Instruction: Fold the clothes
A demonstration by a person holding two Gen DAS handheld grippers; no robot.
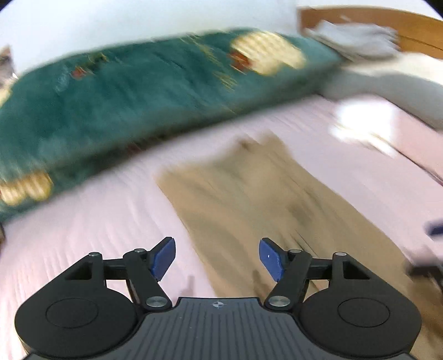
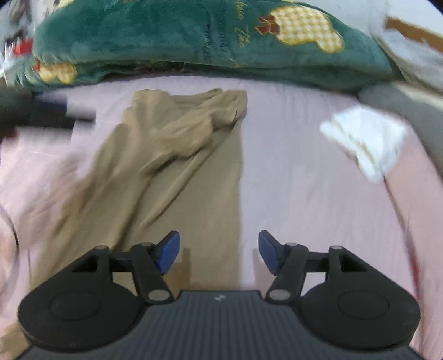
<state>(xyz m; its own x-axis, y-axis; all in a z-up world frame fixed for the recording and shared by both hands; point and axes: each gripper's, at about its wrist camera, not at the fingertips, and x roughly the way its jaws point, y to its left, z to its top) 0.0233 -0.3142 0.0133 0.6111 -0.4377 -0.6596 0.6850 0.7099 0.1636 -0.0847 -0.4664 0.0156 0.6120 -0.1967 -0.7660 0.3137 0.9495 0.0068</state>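
Note:
Tan trousers [image 2: 171, 155] lie lengthwise on a pink bedsheet [image 2: 304, 193], waist end toward the far pillow, with a crease across the upper leg. My right gripper [image 2: 218, 253] hovers open over the trousers' right edge, nothing between its blue pads. In the blurred left wrist view the same trousers [image 1: 254, 199] stretch away to the right, and my left gripper [image 1: 217, 259] stands open above their left edge. The left gripper's dark body [image 2: 41, 113] shows as a blur at the left of the right wrist view.
A long green plush pillow [image 2: 171, 41] with yellow checked patches lies across the far side of the bed. A folded white cloth [image 2: 365, 138] rests on the sheet at the right. A grey blanket [image 2: 409, 105] and a wooden headboard [image 1: 387, 25] lie beyond it.

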